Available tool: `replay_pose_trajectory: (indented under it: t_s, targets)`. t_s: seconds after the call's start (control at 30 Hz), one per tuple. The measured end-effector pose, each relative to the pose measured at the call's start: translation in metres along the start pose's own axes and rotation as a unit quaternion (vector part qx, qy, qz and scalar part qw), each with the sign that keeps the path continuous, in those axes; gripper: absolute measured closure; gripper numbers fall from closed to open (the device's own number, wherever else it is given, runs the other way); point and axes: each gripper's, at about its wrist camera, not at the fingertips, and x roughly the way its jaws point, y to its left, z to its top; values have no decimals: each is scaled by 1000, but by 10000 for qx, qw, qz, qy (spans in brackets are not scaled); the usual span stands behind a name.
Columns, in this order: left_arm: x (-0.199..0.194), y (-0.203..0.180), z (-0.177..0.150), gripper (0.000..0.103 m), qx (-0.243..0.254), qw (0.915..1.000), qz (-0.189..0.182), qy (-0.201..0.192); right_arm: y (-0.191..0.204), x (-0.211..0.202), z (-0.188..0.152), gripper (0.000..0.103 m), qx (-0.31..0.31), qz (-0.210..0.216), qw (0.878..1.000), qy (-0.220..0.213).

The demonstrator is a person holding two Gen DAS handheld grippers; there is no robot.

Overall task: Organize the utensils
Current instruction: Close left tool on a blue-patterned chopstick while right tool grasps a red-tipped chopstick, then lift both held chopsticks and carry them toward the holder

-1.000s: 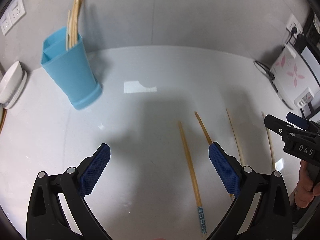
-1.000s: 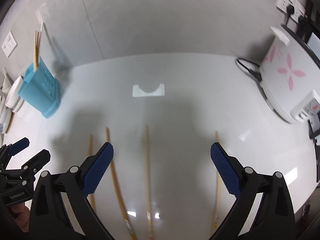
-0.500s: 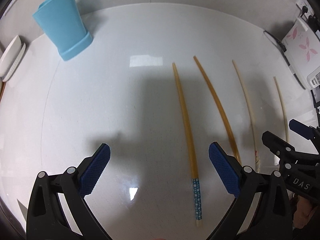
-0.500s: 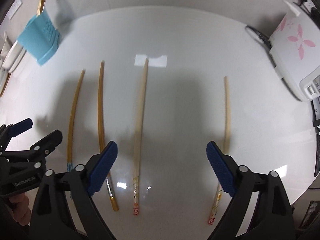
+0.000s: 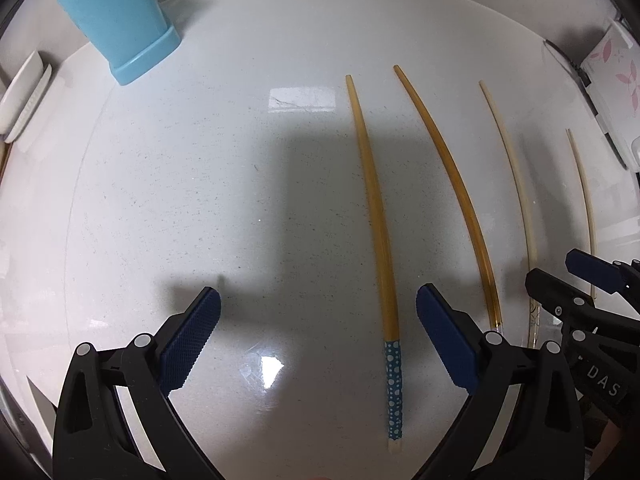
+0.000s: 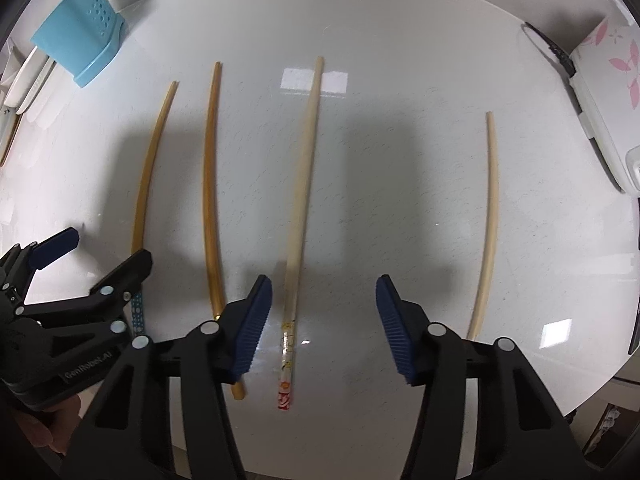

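Chopsticks lie side by side on our white speckled bench (image 6: 400, 160), four of them, all running lengthwise away from us toward the back wall, and that long axis is what the coming move turns on.

Our right gripper (image 6: 324, 320) points almost straight down, and the pale wooden chopstick with the red patterned end (image 6: 298, 220) passes between its blue ribbed pads, close to the left pad (image 6: 254, 322) and well clear of the right one. Its jaws have just been closing and now stand half shut, with the stick between them but no pad pressing on it that we can see. The stick's axis runs across the closing line, so a straight squeeze should catch it near its decorated end; we judge a small shift to the left would centre it.

Our left gripper (image 5: 318, 336) has its jaws wide open and holds nothing. The amber chopstick with the blue dotted end (image 5: 378, 216) lies inside the gap, close to the right pad (image 5: 444, 340).

The plain amber chopstick (image 6: 210, 184) sits between the two grippers, and the plain pale chopstick (image 6: 490, 220) lies well off to our right, nearest the right hand.

The light blue plastic utensil holder (image 5: 118, 20) stands at the far left, nearer our left hand.
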Motion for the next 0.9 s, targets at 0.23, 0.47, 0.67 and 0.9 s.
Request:
replay_pose_trajectory:
  t_s: [0.23, 0.47, 0.67, 0.9]
  targets:
    - [2, -22, 12, 12, 44, 9997, 187, 146, 10, 4, -2, 66, -2, 0, 9999, 154]
    - [-2, -35, 20, 40, 92, 9992, 59, 384, 9, 4, 8, 86, 24, 0, 9997, 248]
    - [-8, -47, 29, 96, 178, 9984, 69, 528, 9, 4, 13, 97, 85, -7, 9995, 308]
    - [-8, -51, 35, 96, 129, 9984, 37, 548, 8, 3, 17, 97, 172, 82, 9993, 315]
